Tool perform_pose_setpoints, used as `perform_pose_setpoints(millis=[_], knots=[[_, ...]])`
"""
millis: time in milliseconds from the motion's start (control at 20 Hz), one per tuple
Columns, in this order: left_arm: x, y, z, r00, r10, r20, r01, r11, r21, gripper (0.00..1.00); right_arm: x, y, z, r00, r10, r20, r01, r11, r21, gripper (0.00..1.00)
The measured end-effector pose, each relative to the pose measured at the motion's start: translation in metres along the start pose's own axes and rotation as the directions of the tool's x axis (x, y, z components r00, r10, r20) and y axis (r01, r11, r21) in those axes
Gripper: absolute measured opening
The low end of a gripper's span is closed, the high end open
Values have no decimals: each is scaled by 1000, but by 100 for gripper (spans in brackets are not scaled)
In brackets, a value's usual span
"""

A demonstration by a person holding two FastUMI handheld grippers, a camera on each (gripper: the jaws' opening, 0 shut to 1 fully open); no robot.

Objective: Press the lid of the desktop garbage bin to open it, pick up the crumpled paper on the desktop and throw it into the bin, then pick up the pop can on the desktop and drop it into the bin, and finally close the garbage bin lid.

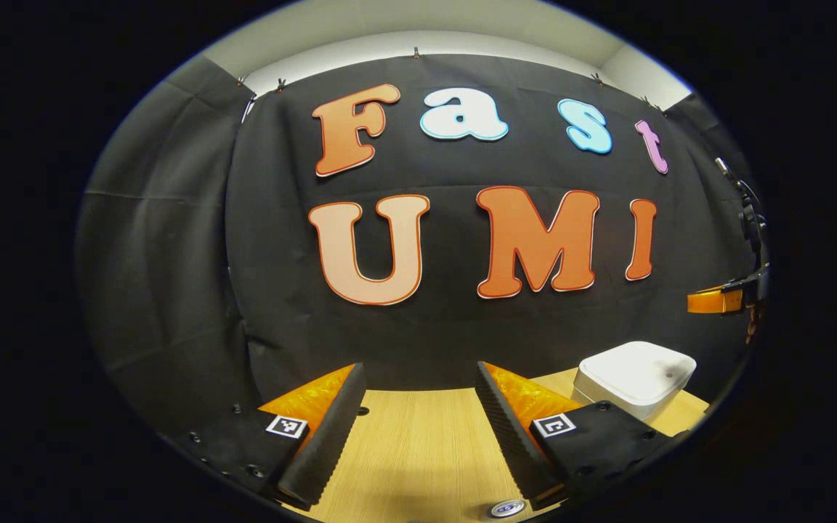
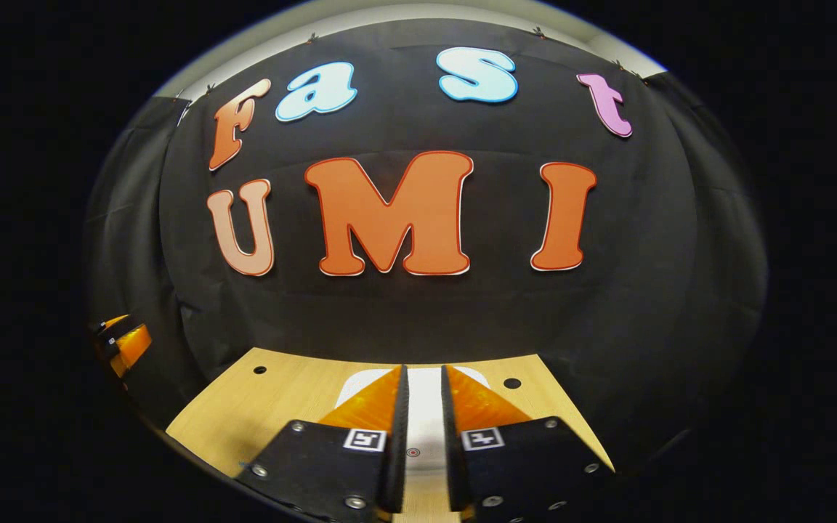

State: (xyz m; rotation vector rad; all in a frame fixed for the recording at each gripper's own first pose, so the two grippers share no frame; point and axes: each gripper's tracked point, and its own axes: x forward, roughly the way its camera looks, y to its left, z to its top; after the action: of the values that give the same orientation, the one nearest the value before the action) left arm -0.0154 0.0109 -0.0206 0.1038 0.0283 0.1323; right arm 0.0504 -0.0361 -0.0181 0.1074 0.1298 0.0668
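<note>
The white desktop bin stands on the wooden table at the right of the left gripper view, lid down. My left gripper hovers open over bare tabletop, nothing between its fingers. The round top of the pop can peeks in at the bottom edge, just below its right finger. In the right gripper view my right gripper has its fingers drawn nearly together with only a narrow slit, holding nothing. It sits right above the bin's white lid, which shows through the slit.
The wooden table ends at the black cloth wall close behind the bin. Two small dark holes mark its back edge. The other gripper shows far off at each view's side: the right gripper and the left gripper.
</note>
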Motion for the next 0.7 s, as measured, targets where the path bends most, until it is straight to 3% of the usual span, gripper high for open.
perform_pose_setpoints(millis=[100, 700], knots=[[0, -1, -4, 1000, 0, -8, 0, 1000, 6, 97, 1, 3, -7, 1000, 20, -14, -19, 1000, 13, 12], [7, -21, -33, 995, -16, -97, 18, 999, 27, 98, 15, 8, -84, 983, 59, -171, -62, 998, -10, 7]])
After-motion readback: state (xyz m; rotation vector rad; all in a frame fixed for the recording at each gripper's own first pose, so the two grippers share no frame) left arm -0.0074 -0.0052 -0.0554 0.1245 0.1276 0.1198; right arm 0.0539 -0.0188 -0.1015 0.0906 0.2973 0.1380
